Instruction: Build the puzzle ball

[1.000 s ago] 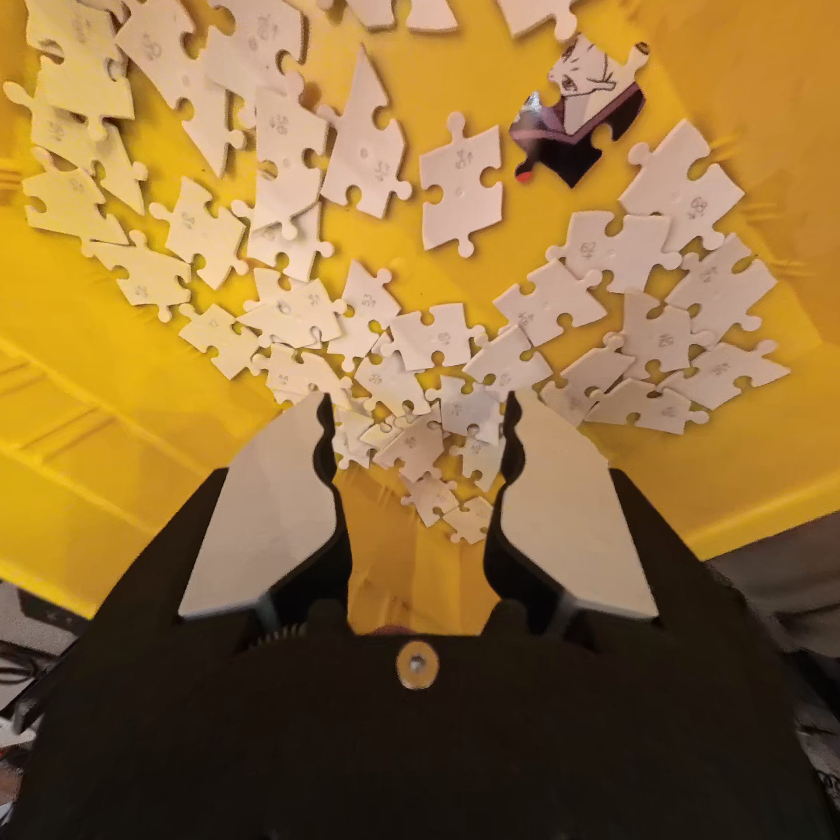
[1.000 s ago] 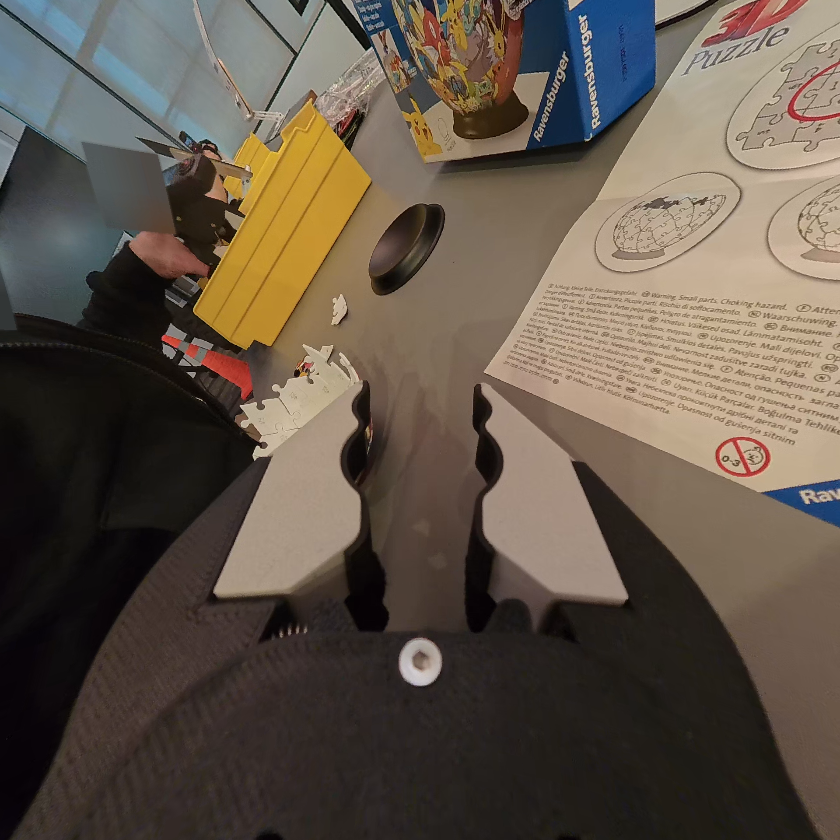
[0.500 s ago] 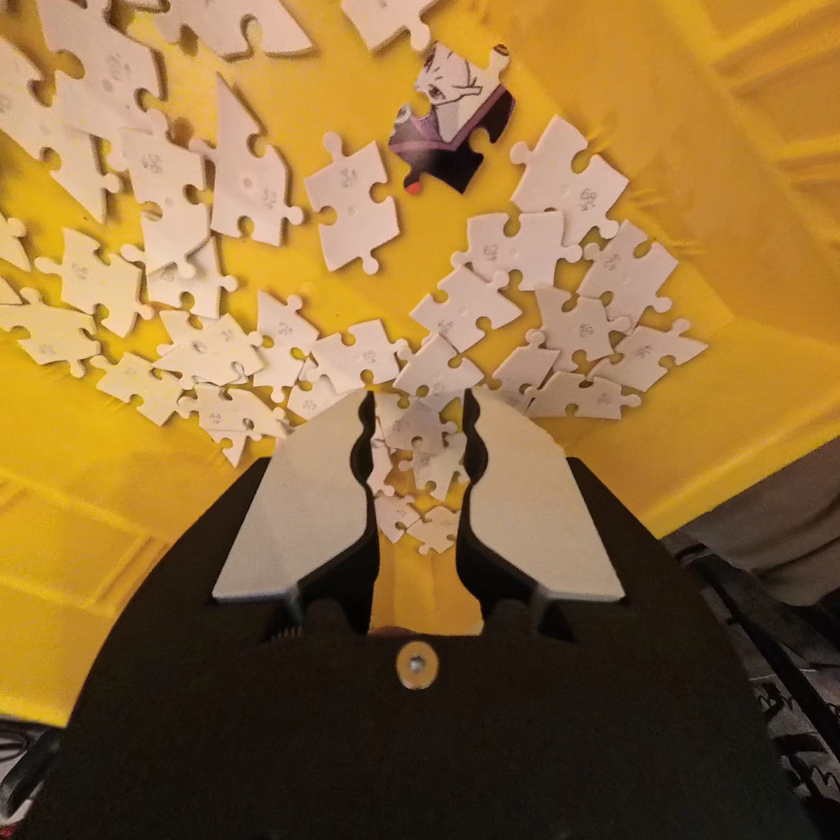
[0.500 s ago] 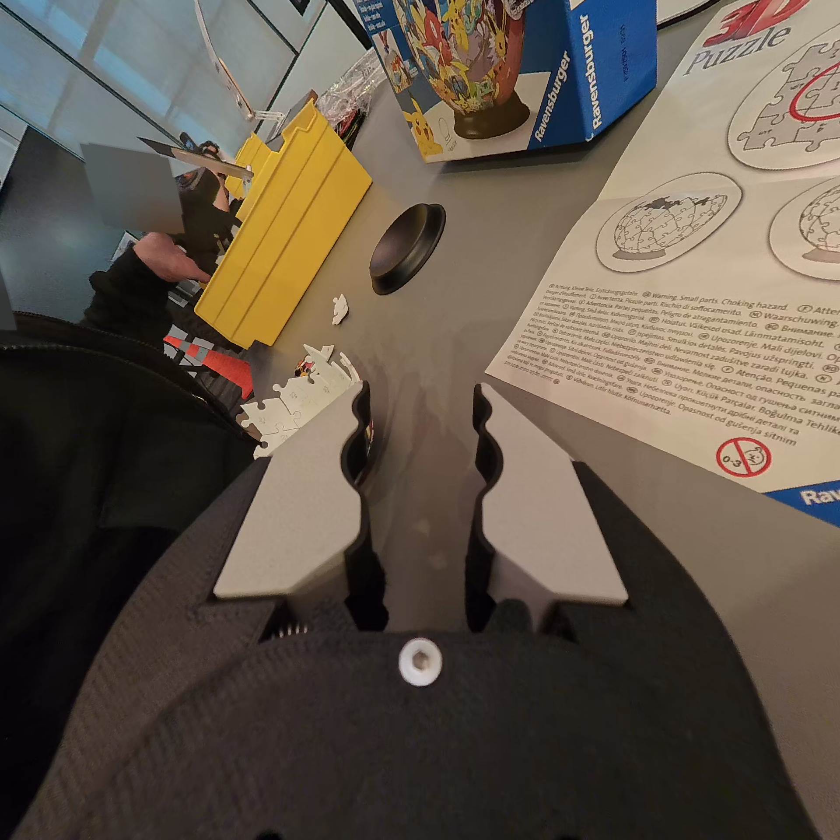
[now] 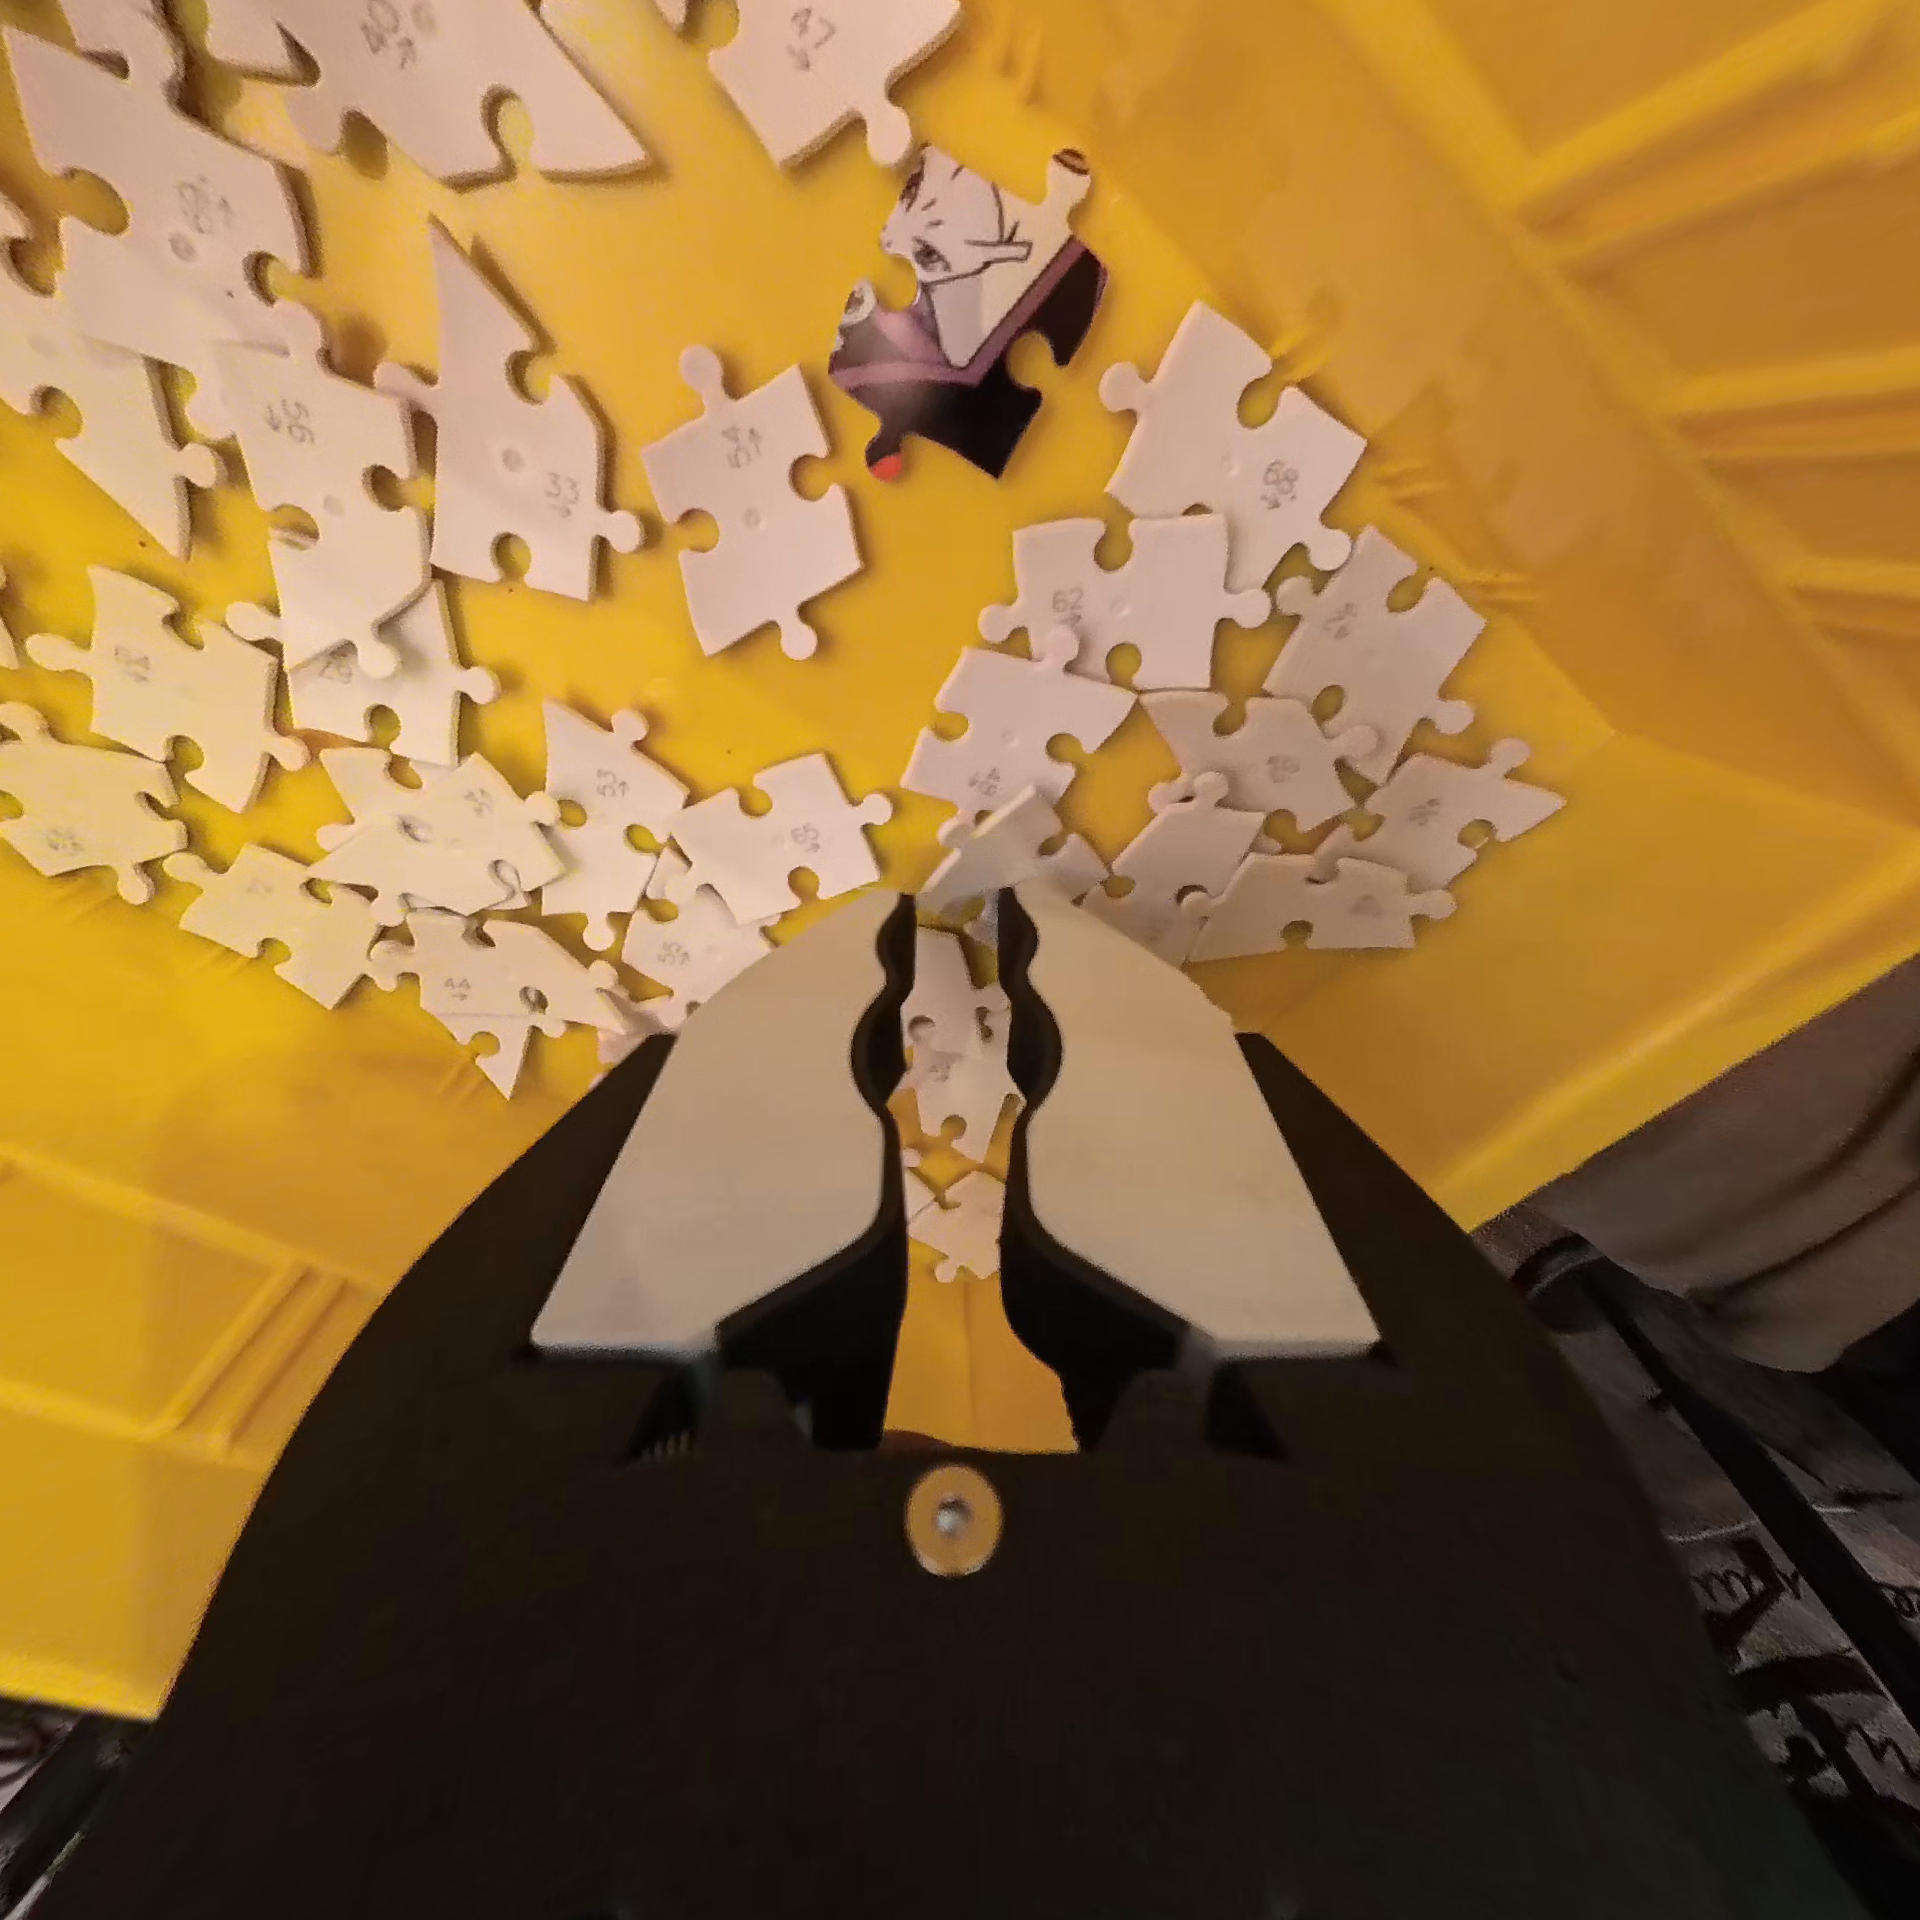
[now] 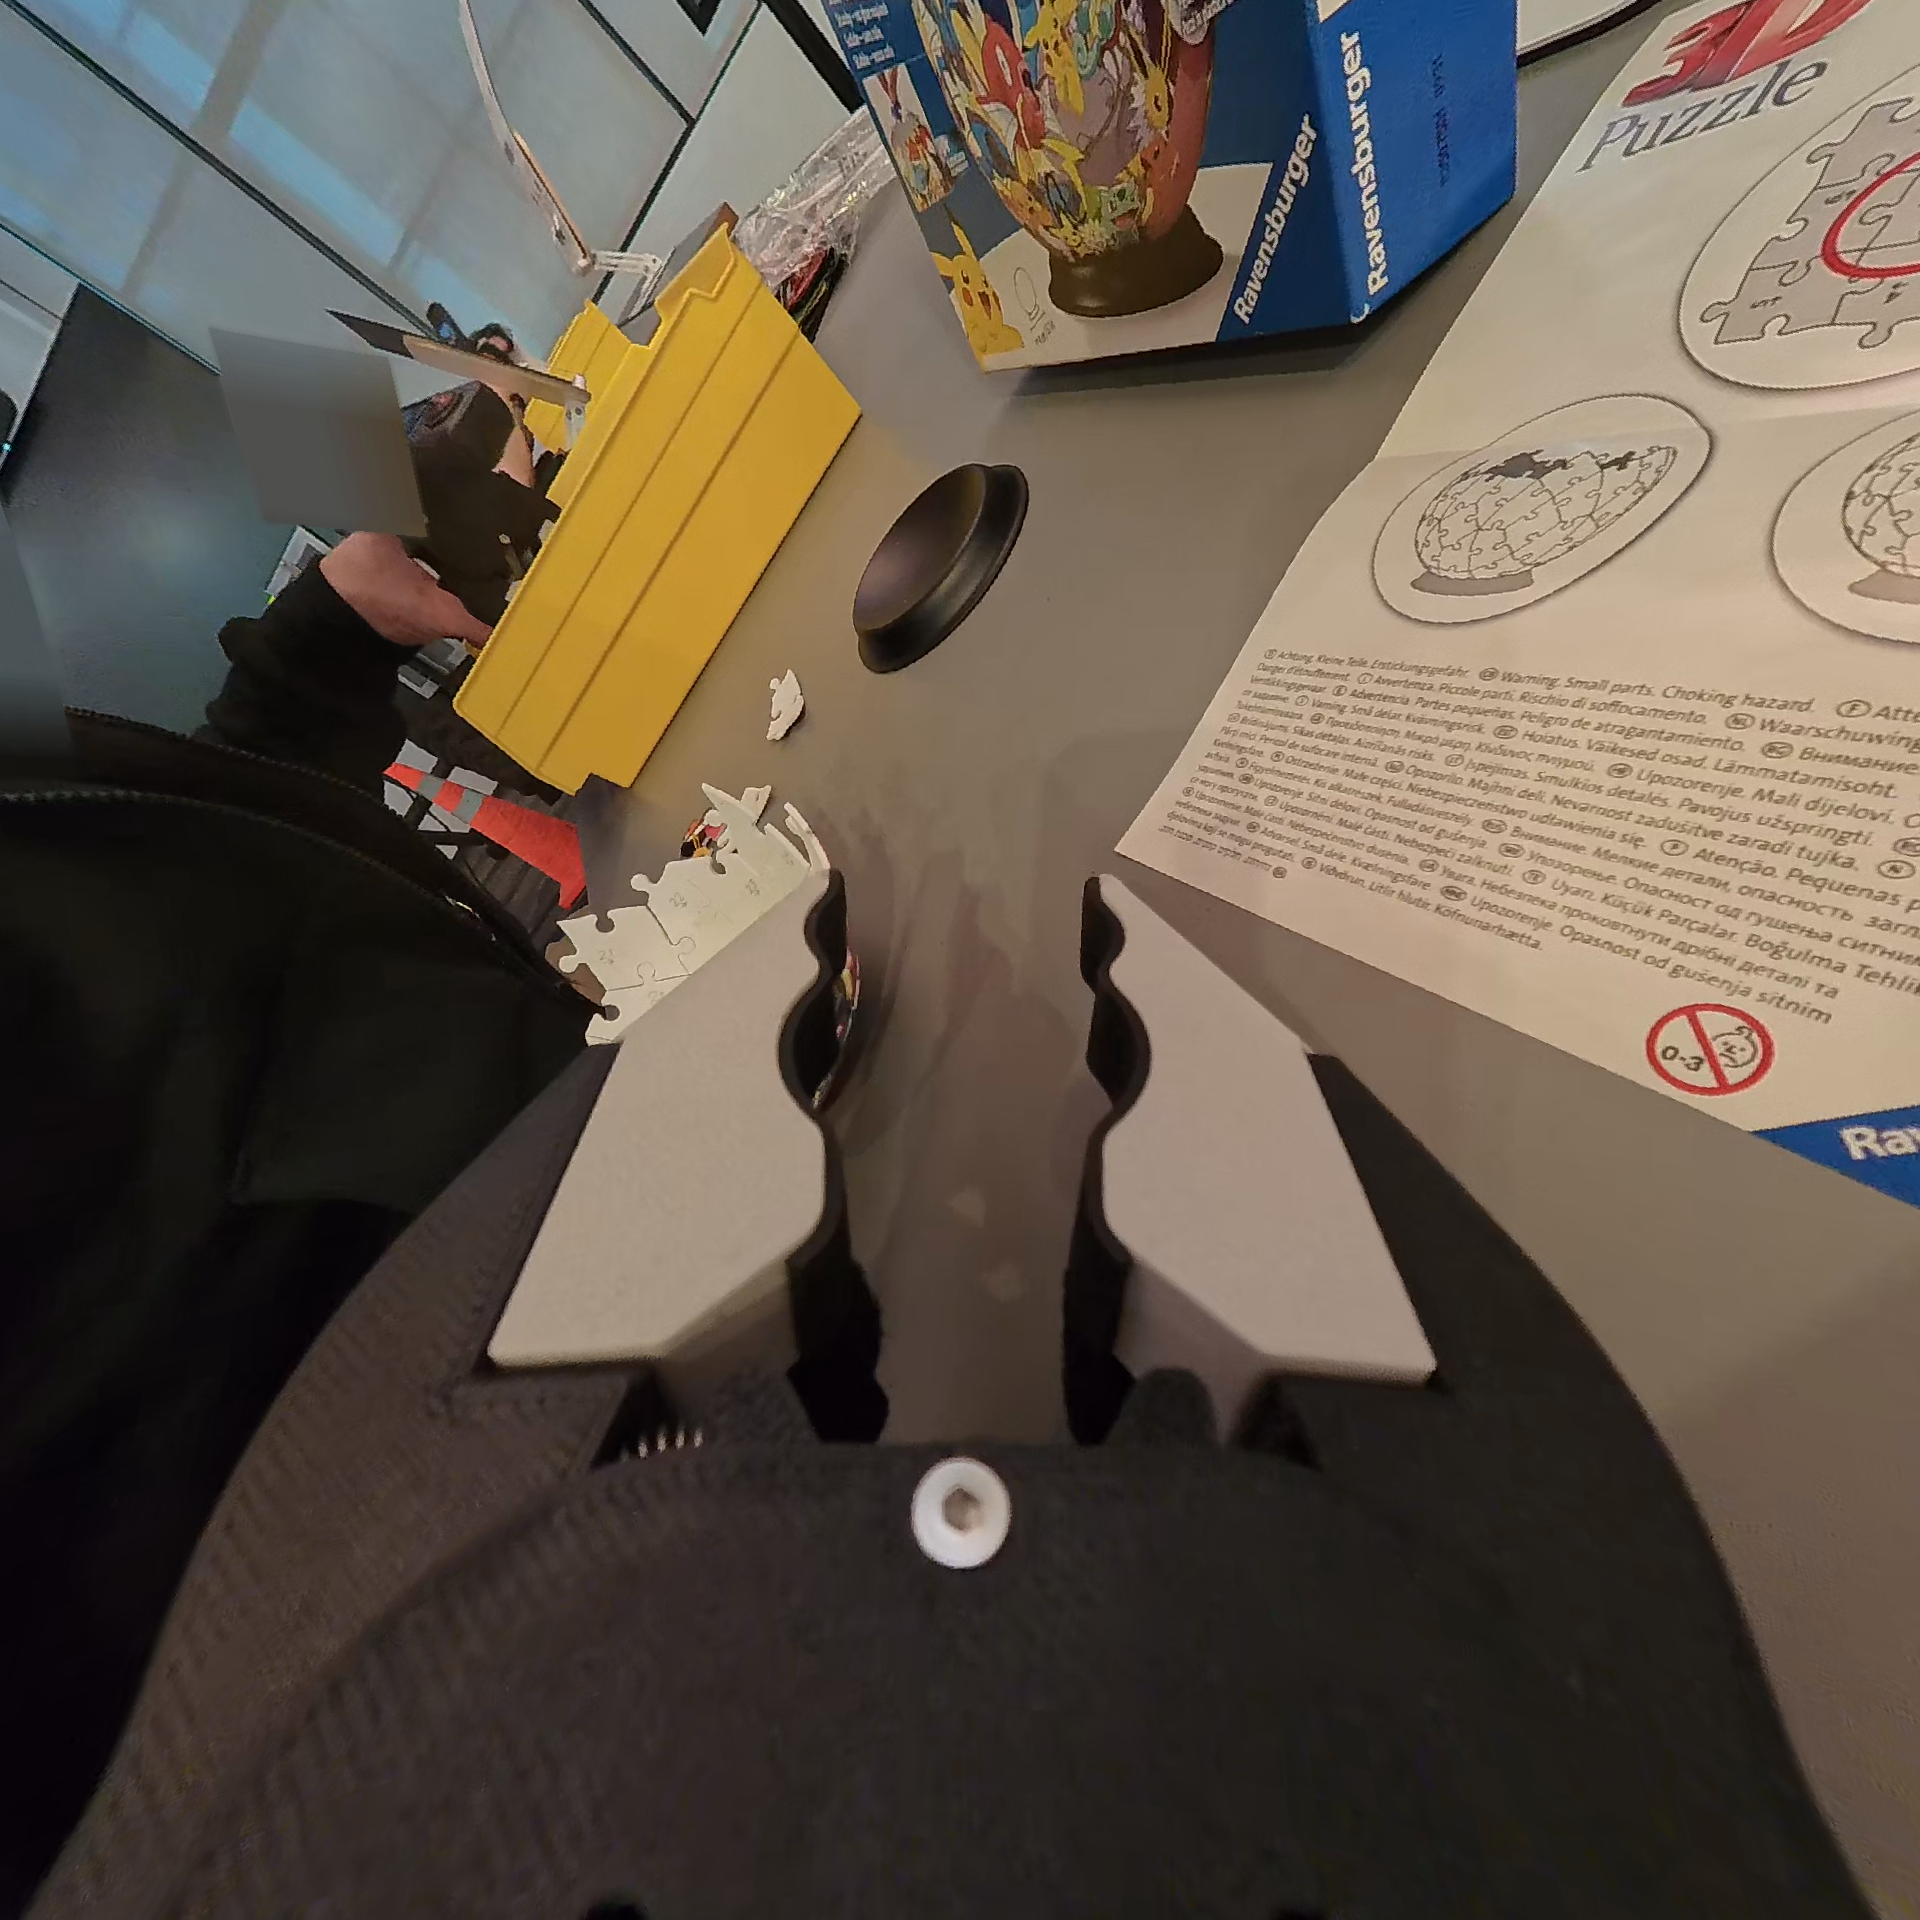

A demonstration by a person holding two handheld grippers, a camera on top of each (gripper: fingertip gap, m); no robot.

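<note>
My left gripper (image 5: 956, 904) is inside the yellow bin (image 5: 1558, 520), low over a pile of white face-down puzzle pieces. Its fingers are nearly together and pinch one white piece (image 5: 992, 842), which stands tilted up at the tips. One piece lies printed side up (image 5: 977, 343) farther ahead. My right gripper (image 6: 961, 894) is open and empty just above the grey table. A partly joined curved section of pieces (image 6: 686, 914) lies just left of its left finger. The black round stand (image 6: 935, 566) sits farther ahead.
In the right wrist view the yellow bin (image 6: 665, 540) stands at the table's left edge, with a person's hand (image 6: 405, 603) beside it. A loose piece (image 6: 784, 704) lies near the stand. The blue puzzle box (image 6: 1195, 156) is behind, the instruction sheet (image 6: 1558, 675) to the right. Left tips to right tips: about 50 cm.
My left gripper's fingers closed from wide apart to nearly together over the pile, and a white piece now stands tipped up between the tips. The right gripper has not moved.
</note>
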